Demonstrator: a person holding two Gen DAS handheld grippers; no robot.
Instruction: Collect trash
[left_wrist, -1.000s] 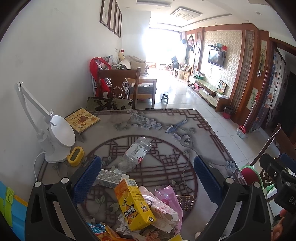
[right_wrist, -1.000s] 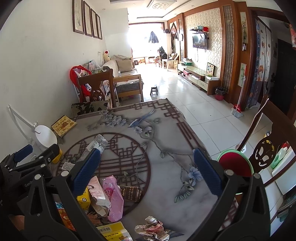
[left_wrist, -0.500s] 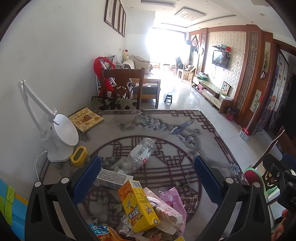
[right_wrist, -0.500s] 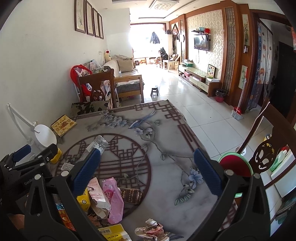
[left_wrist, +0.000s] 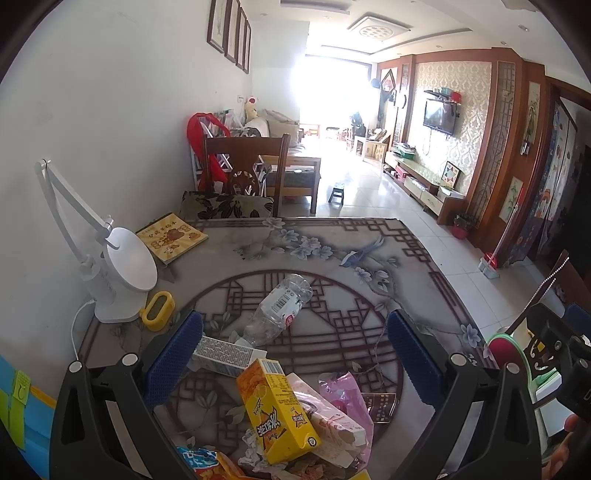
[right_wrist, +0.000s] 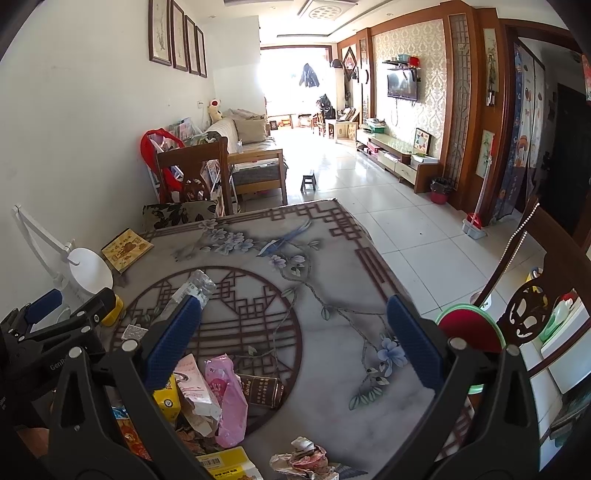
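Trash lies on the patterned table (left_wrist: 369, 280): a clear plastic bottle (left_wrist: 280, 310), a grey-white carton (left_wrist: 221, 355), a yellow drink carton (left_wrist: 275, 410), a pink bag (left_wrist: 347, 391) and wrappers. My left gripper (left_wrist: 295, 354) is open and empty above this pile. My right gripper (right_wrist: 293, 339) is open and empty over the table (right_wrist: 332, 280); the pink bag (right_wrist: 227, 398), a dark packet (right_wrist: 262, 389) and a crumpled wrapper (right_wrist: 303, 459) lie below it. The left gripper (right_wrist: 55, 325) shows at the left of the right wrist view.
A white desk lamp (left_wrist: 118, 273), a yellow tape holder (left_wrist: 159, 310) and a yellow book (left_wrist: 171, 236) stand at the table's left by the wall. A wooden chair (left_wrist: 243, 173) is at the far end. A red-and-green bin (right_wrist: 469, 328) and another chair (right_wrist: 528, 306) are at the right.
The left gripper has drawn slightly back and up, so the trash sits a little lower in its view. The right gripper has barely moved. Both stay open.
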